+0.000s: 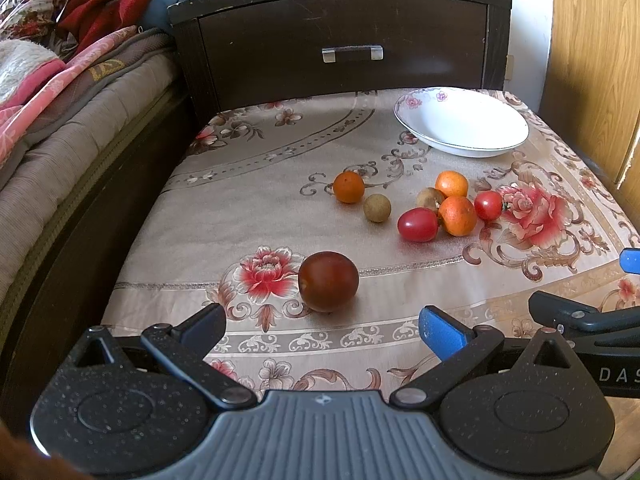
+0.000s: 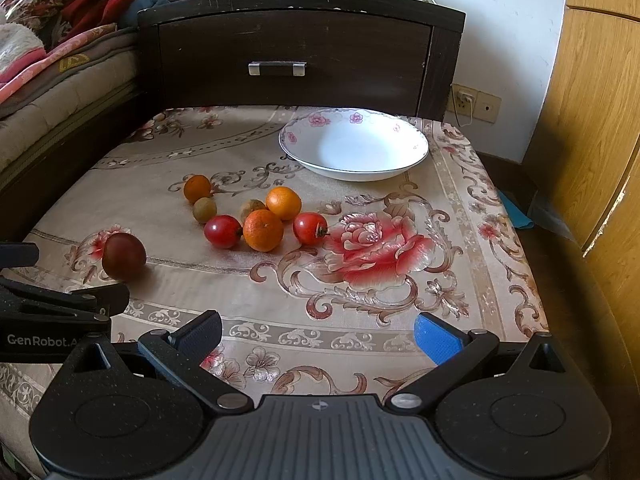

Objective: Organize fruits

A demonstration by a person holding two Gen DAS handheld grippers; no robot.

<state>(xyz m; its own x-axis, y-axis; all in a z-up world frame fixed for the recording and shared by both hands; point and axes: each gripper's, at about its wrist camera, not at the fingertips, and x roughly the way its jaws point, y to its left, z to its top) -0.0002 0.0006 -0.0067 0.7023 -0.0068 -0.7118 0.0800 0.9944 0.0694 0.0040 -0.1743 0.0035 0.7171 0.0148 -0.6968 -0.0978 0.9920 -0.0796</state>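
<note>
On the floral worktop (image 2: 460,208): scattered fruits (image 2: 263,230) near empty white bowl (image 2: 416,158); dark tomato (image 1: 328,281) just ahead of left gripper (image 1: 322,326), spread wide, empty; right gripper (image 2: 318,334) likewise parted, holding nothing.

A low table draped in a floral cloth (image 2: 280,280) carries a white bowl (image 2: 354,148) at its back. Nearer than the bowl lie three oranges (image 2: 263,230), two red tomatoes (image 2: 222,231) and two small brown fruits (image 2: 204,210) together; a dark red tomato (image 2: 123,256) lies nearer still, to the bowl's left.
</note>
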